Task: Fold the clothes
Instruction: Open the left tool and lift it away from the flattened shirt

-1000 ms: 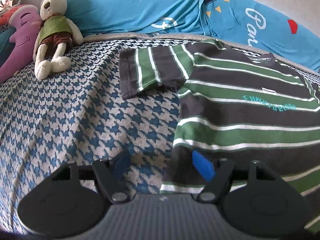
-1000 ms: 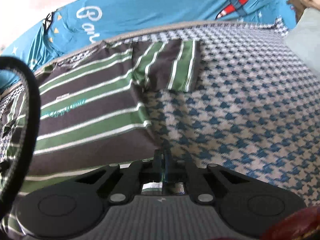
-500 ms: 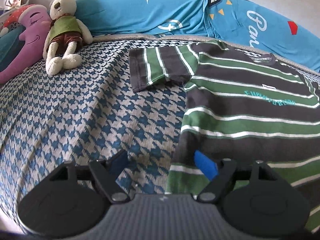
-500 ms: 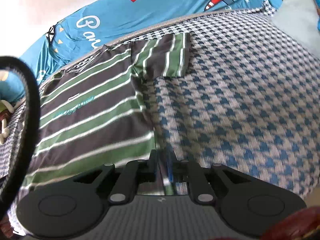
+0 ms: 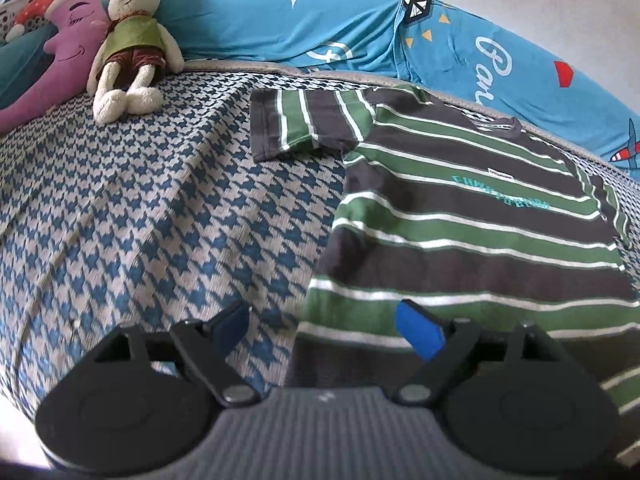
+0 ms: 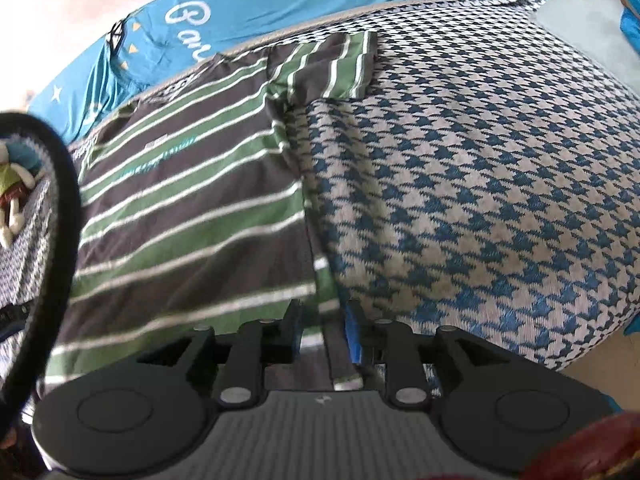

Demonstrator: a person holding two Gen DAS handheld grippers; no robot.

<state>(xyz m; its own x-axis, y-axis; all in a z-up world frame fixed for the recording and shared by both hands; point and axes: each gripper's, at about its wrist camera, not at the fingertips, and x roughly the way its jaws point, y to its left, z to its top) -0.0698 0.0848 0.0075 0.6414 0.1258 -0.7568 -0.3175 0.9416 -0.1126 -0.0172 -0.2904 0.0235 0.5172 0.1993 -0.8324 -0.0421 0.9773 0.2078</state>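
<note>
Left wrist view: nearest the lens, the left gripper (image 5: 320, 326) hangs with its jaws spread wide and opening, its blue pads (image 5: 420, 336) clear of any cloth; one pad sits over the hem corner of the striped T-shirt (image 5: 460, 236) and the other over the bare houndstooth bedspread (image 5: 140, 216) just beside the shirt's side edge. The striped T-shirt lies flat on that bedspread, front up with its teal lettering showing, hem toward the gripper and collar away, one short sleeve spread out sideways from the body. Beyond the shirt's collar a blue printed quilt (image 5: 320, 28) runs along the far edge of the bedspread, and well apart from the shirt's sleeve a stuffed rabbit (image 5: 132, 44) leans against a purple moon cushion (image 5: 56, 64). In the right wrist view, the right gripper (image 6: 324, 332) is at the shirt's other hem corner (image 6: 332, 344), its jaws narrowly parted and opening, with the shirt's side edge running between the pads; whether they still press the cloth I cannot tell. Farther off, the shirt's other sleeve (image 6: 336, 64) lies spread toward the quilt.
</note>
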